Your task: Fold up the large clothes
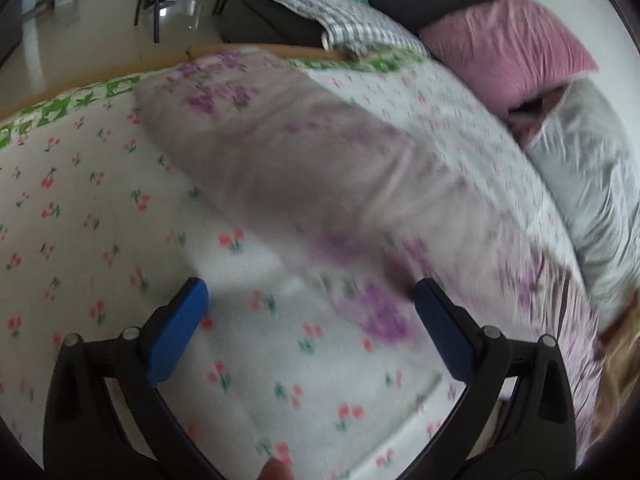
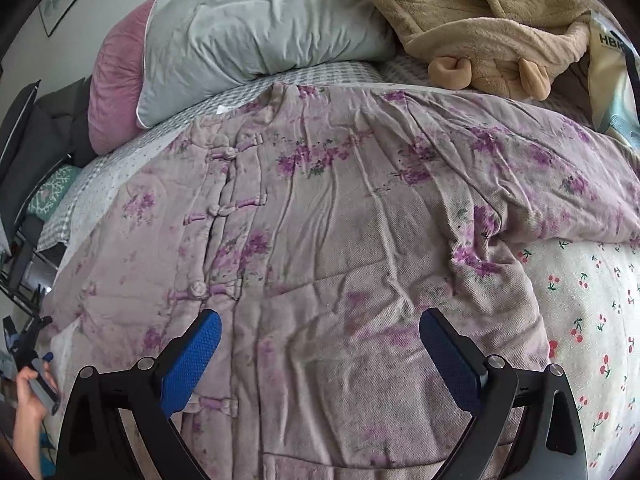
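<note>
Right wrist view: padded jacket (image 2: pixel 328 208) laid flat on the bed, front up, collar toward the pillows, hem toward the camera; long axis running away from the lens. Closure of knotted fabric loops (image 2: pixel 224 216) down the left of centre, fastened. One sleeve (image 2: pixel 560 184) stretched out to the right, across to the cherry-print sheet (image 2: pixel 592 320). Cloth dull lilac with purple flower sprays, quilted, heavily creased. Right gripper (image 2: pixel 320 344) poised over the lower front panel, blue ribbed pads (image 2: pixel 192 360) spread wide, nothing between them; contact with the cloth not determinable. At the head of the bed: grey pillow (image 2: pixel 256 28), pink pillow (image 2: pixel 116 80), tan plush blanket (image 2: pixel 480 24) in a heap. At the lower left edge, a hand (image 2: pixel 28 396) holding the handle of the other tool.

Left wrist view: heavily motion-blurred. Shows what the other does not: the bed's wooden edge (image 1: pixel 120 68), green-patterned border (image 1: pixel 56 110), tiled floor (image 1: pixel 100 32) and dark chair legs beyond. Jacket seen here only as a long lilac sleeve-like band (image 1: pixel 320 184) running diagonally from the far bed edge toward the lower right; detail lost to blur. Left gripper (image 1: pixel 312 312) over the cherry-print sheet beside that band, jaws fully apart, holding nothing. Pink pillow and grey pillow at upper right.
</note>
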{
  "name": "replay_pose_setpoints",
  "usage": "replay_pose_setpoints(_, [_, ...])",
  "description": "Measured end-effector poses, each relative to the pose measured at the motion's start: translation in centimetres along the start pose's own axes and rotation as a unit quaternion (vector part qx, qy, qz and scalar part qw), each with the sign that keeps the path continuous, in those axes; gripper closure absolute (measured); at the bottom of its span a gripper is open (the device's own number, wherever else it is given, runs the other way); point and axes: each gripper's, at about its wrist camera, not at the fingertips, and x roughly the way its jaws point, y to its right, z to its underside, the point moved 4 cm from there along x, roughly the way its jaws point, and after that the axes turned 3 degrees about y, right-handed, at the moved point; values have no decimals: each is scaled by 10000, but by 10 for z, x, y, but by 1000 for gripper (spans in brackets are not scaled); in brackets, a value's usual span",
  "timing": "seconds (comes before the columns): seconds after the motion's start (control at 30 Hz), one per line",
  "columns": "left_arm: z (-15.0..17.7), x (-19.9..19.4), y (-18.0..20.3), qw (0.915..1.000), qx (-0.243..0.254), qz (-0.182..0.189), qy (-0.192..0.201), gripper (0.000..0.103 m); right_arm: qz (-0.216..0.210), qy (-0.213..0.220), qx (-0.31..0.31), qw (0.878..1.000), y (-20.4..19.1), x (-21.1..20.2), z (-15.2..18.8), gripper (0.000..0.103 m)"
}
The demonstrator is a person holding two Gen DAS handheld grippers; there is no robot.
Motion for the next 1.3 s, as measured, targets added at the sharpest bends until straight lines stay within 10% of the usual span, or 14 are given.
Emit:
replay_pose_setpoints(0.37, [-35, 27, -34, 9965, -816, 163, 112, 6, -136, 45, 279, 9995, 11, 10, -10, 3])
replay_pose_setpoints(0.53, [-47, 33, -46, 9913, -1284, 263, 120, 80, -164, 12, 478, 9987, 17, 14, -13, 3])
replay_pose_setpoints(0.63, [-53, 17, -42, 9857, -1603, 406, 321, 87, -176, 12, 554, 9983, 18, 14, -14, 3])
replay_pose_setpoints(0.97, [-83, -96, 98, 9768, -251, 1509, 1496, 89, -250, 172, 727, 9969, 18, 2, -20, 3])
replay_pose_setpoints(1.3, [-26, -175, 244, 9451, 1184, 2737, 1339, 89, -360, 331, 838, 9953, 20, -12, -25, 3])
